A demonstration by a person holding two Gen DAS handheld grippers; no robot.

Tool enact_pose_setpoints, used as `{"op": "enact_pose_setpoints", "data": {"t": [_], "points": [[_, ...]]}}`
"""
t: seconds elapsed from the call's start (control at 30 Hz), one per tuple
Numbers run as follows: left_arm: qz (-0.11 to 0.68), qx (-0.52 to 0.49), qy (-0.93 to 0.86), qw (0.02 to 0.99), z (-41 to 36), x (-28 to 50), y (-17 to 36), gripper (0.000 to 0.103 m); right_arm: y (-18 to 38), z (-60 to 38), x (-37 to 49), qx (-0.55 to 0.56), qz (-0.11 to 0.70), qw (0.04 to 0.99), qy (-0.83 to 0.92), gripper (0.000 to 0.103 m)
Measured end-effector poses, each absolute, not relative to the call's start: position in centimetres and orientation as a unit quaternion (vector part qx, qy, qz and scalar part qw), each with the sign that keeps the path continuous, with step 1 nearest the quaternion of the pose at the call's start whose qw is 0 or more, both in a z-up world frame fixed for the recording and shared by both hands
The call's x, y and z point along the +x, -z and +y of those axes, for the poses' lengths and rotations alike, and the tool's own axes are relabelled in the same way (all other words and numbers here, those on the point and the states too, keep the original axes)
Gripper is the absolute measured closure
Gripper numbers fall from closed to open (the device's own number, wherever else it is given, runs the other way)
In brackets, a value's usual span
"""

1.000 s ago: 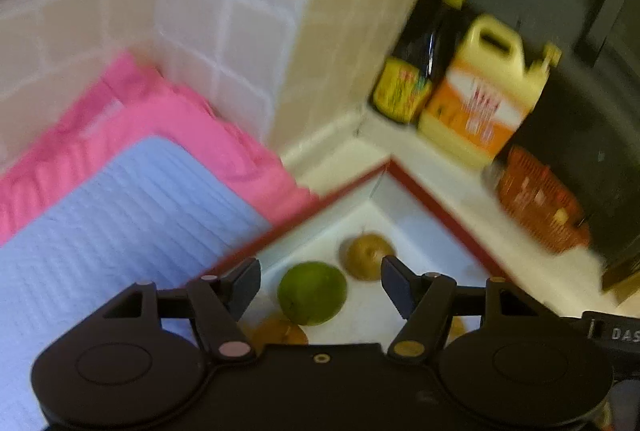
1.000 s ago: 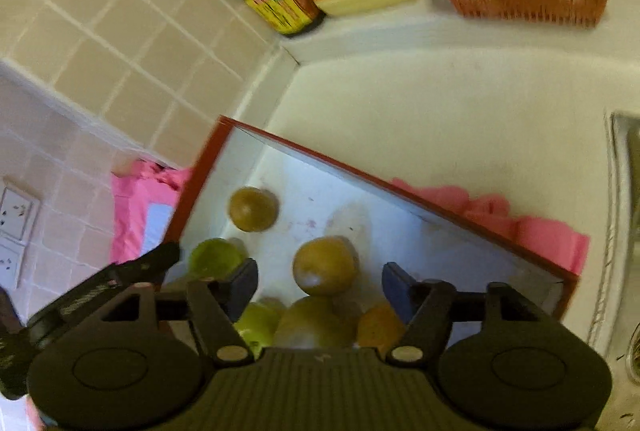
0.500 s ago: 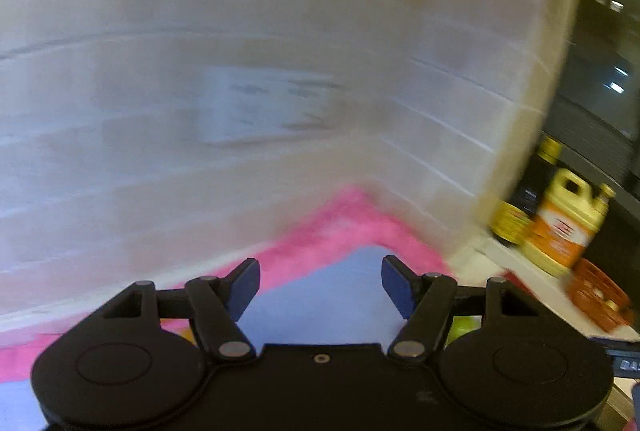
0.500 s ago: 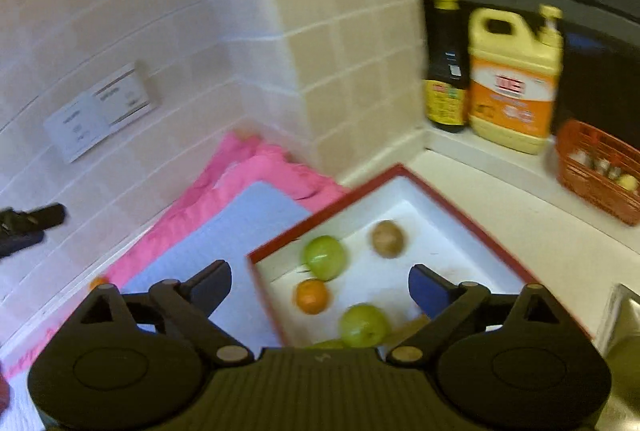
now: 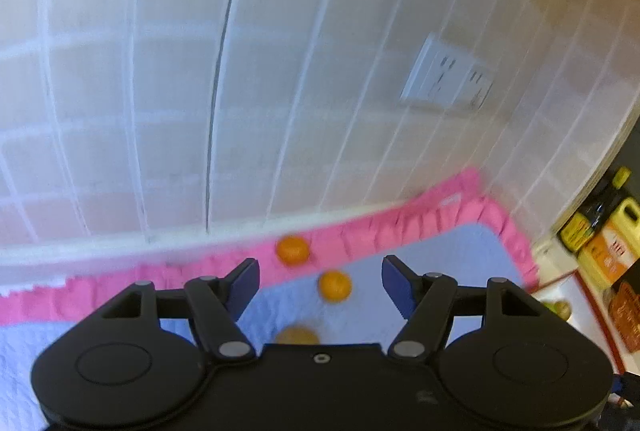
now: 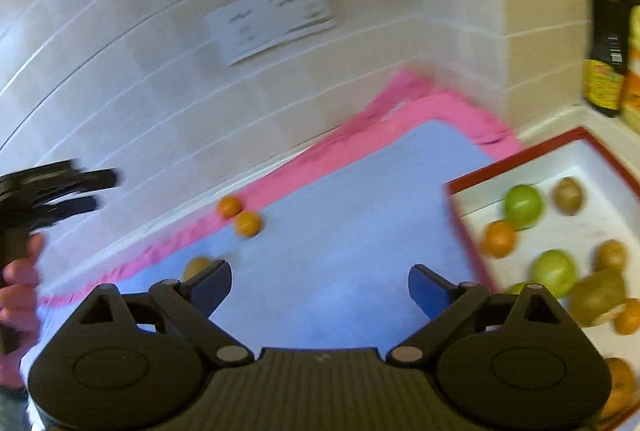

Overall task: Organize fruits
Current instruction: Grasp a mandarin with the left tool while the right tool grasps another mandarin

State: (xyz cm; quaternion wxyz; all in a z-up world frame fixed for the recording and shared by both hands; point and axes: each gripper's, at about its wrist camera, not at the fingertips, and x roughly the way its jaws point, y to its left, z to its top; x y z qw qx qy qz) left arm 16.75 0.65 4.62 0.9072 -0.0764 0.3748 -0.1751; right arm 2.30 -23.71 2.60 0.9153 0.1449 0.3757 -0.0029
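Observation:
Three small oranges lie on the blue mat (image 5: 452, 255): one (image 5: 293, 250) at the pink edge, one (image 5: 335, 286) nearer, one (image 5: 297, 335) partly hidden by my left gripper (image 5: 320, 281), which is open and empty above them. In the right wrist view the same oranges (image 6: 229, 207) (image 6: 248, 223) (image 6: 196, 267) lie left of my open, empty right gripper (image 6: 319, 283). The red-rimmed white tray (image 6: 520, 157) at the right holds green fruits (image 6: 523, 201), brown fruits (image 6: 567, 195) and oranges (image 6: 498, 238).
A pink cloth (image 6: 360, 135) lies under the blue mat against the tiled wall, which has a socket plate (image 5: 446, 81). A dark sauce bottle (image 6: 604, 71) and a yellow jug (image 5: 612, 235) stand past the tray. The left gripper and hand (image 6: 24, 231) show at the right view's left edge.
Both grippers have swung left, away from the tray and toward the mat. The left view now shows three oranges on the mat. Both stay open.

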Motion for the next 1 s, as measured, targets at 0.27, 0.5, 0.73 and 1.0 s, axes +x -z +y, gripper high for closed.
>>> {"op": "enact_pose_setpoints", "data": {"t": [0.27, 0.5, 0.73, 1.0], "points": [[0.441, -0.077, 0.182, 0.875, -2.0, 21.7, 1.6, 0.023, 4.2, -16.5, 4.4, 0.071, 0.456, 0.882, -0.092, 0.017], [0.49, -0.041, 0.212, 0.844, -6.4, 25.8, 5.5, 0.023, 8.6, -13.3, 5.9, 0.084, 0.487, 0.858, -0.141, 0.03], [0.493, 0.019, 0.215, 0.843, -8.8, 27.5, 7.9, 0.024, 10.2, -12.3, 6.5, 0.05, 0.47, 0.87, -0.14, 0.031], [0.496, -0.002, 0.238, 0.835, -8.1, 28.0, 9.0, 0.031, 10.5, -10.3, 6.4, -0.033, 0.451, 0.876, -0.168, 0.044]]}}
